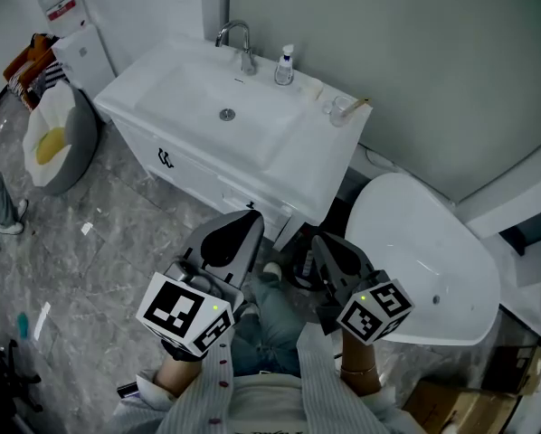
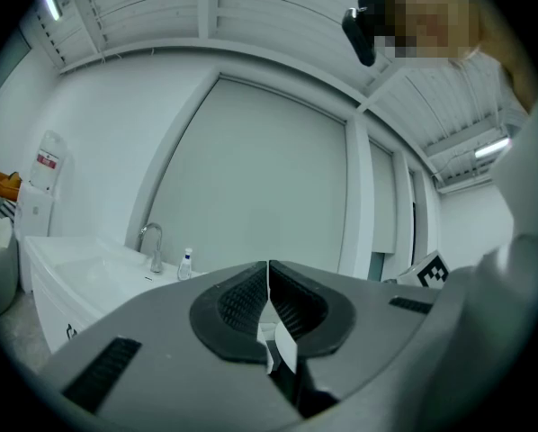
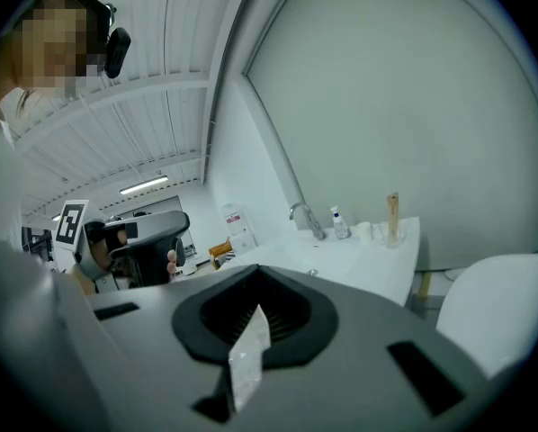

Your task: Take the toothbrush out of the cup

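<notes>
A clear cup [image 1: 340, 111] stands at the right end of the white vanity top [image 1: 307, 156], with a wooden toothbrush [image 1: 357, 106] leaning out of it. In the right gripper view the toothbrush [image 3: 392, 212] stands upright in the cup [image 3: 393, 235], far ahead. My left gripper [image 1: 249, 217] and right gripper [image 1: 321, 242] are held side by side low in the head view, well short of the vanity front. In its own view the left gripper [image 2: 268, 282] has its pads together and holds nothing. The right gripper [image 3: 254, 288] is shut too, with nothing in it.
A faucet [image 1: 241, 45] and a small soap bottle [image 1: 285, 66] stand behind the basin [image 1: 218, 107]. A white toilet [image 1: 424, 260] sits on the right, close beside the vanity. At the far left are a water dispenser [image 1: 71, 30] and a white and yellow cushion [image 1: 53, 134].
</notes>
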`<state>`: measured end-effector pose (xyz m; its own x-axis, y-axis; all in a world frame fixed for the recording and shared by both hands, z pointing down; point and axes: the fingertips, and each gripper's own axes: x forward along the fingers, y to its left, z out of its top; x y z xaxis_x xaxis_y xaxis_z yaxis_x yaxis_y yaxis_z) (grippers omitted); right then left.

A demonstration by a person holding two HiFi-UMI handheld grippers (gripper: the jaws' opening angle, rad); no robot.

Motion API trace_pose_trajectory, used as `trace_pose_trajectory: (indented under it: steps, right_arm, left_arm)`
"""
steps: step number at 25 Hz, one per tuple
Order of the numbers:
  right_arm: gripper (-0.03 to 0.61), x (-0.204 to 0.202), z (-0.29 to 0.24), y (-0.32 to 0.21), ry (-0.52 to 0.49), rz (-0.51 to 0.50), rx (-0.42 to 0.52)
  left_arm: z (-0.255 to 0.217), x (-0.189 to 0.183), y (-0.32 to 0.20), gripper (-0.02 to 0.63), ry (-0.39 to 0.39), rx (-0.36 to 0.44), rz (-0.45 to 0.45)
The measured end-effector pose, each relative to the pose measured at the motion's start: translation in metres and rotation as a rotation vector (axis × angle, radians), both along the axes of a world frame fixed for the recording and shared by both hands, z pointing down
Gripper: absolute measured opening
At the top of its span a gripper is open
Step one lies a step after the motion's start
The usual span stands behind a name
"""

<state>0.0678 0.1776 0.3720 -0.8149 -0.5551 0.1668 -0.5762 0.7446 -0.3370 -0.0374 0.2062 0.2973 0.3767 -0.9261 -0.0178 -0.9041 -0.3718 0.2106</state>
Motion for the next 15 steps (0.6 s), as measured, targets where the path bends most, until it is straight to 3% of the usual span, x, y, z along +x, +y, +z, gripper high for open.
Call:
trace_pose_trajectory:
  steps: [15]
  right_arm:
    - [0.011,-0.047,0.013,-0.085,0.024,-0.038,-0.023]
  left_arm:
    - [0.008,-0.045,-0.080,0.021,0.013,-0.011,-0.034]
